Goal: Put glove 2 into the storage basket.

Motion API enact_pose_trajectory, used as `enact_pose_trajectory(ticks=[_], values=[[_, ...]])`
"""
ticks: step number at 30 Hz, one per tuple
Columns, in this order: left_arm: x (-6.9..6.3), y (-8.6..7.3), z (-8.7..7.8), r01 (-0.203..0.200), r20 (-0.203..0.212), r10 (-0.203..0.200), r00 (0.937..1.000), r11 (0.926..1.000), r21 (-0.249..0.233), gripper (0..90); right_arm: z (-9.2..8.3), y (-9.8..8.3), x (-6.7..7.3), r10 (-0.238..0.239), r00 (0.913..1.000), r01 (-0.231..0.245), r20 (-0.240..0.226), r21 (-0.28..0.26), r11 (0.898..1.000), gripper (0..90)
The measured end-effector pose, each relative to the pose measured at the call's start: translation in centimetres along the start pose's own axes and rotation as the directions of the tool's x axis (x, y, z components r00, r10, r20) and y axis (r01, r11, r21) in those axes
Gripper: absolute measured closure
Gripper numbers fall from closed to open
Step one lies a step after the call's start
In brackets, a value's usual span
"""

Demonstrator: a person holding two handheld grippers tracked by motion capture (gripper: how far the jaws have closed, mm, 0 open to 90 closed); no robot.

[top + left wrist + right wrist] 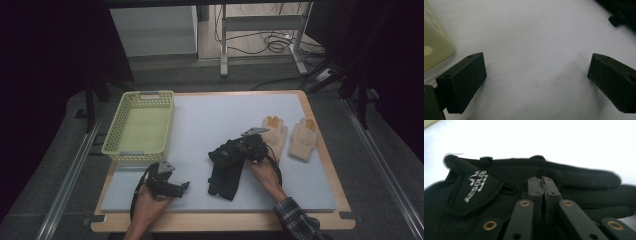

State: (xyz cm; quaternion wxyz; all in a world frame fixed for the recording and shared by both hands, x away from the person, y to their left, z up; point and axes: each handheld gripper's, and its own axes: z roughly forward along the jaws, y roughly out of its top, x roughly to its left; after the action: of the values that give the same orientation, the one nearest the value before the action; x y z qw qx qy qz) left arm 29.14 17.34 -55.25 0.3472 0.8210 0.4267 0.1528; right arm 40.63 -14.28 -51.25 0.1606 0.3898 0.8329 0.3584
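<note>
Black gloves (226, 172): high view, dark pile on the pale mat (210, 125), lying at about 5 o'clock from the mat's centre, cuff end toward the near edge.
Right gripper (220, 154): high view, held in the person's right hand (264, 172), set down on the upper end of the black gloves and pointing toward 9 o'clock; grey plate on top.
Left gripper (184, 186): high view, in the left hand (150, 197) at 7 o'clock on the mat, near its front edge, well apart from the black gloves; nothing in it.
Basket (140, 126): high view, yellow, perforated, at 9 to 10 o'clock on the mat's left edge.
Cream gloves (290, 136): high view, two, orange-tipped fingers, side by side at 3 o'clock, just beyond the right gripper.
Table (345, 210): high view, wooden rim showing round the mat.

Left gripper (536, 75): left gripper view, jaws stand wide apart over bare mat (531, 37); nothing between them.
Basket (434, 45): left gripper view, pale corner at 9 o'clock.
Black gloves (621, 15): left gripper view, dark edge at 1 o'clock, far off.

Right gripper (543, 185): right gripper view, jaws pressed together, almost no gap; whether they pinch a fold of fabric, I cannot tell.
Black gloves (486, 187): right gripper view, directly under and beyond the jaws, touching them; white lettering on the wrist tab at 9 o'clock; fingers run to 3 o'clock.
</note>
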Motion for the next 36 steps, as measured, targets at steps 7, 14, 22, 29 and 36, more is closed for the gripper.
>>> enact_pose_trajectory(ticks=[7, 14, 22, 29, 36], values=[[0.0, 0.0, 0.0, 0.000, 0.000, 0.000, 1.0000, 1.0000, 0.000, 2.3, -1.9, 0.5, -0.4, -0.047, 0.9984, 0.046, -0.030, -0.047, 0.998, 87.1], [0.0, 0.0, 0.0, 0.002, -0.001, -0.002, 1.0000, 1.0000, -0.003, 2.3, -5.7, 2.1, 0.9, -0.152, 0.9839, 0.137, -0.094, -0.149, 0.979, 87.1], [0.0, 0.0, 0.0, 0.001, 0.001, -0.001, 1.0000, 1.0000, -0.004, 2.3, -5.9, 2.6, 4.5, -0.235, 0.9411, 0.188, -0.243, -0.204, 0.961, 87.0], [0.0, 0.0, 0.0, -0.001, 0.002, 0.001, 1.0000, 1.0000, -0.002, 2.3, -3.2, -2.0, 3.8, -0.212, 0.9180, 0.183, -0.335, -0.115, 0.976, 62.5], [0.0, 0.0, 0.0, 0.000, 0.000, 0.000, 1.0000, 1.0000, -0.001, 2.3, -5.3, -3.3, 1.3, -0.114, 0.9537, 0.084, -0.278, -0.119, 0.989, 54.8]])
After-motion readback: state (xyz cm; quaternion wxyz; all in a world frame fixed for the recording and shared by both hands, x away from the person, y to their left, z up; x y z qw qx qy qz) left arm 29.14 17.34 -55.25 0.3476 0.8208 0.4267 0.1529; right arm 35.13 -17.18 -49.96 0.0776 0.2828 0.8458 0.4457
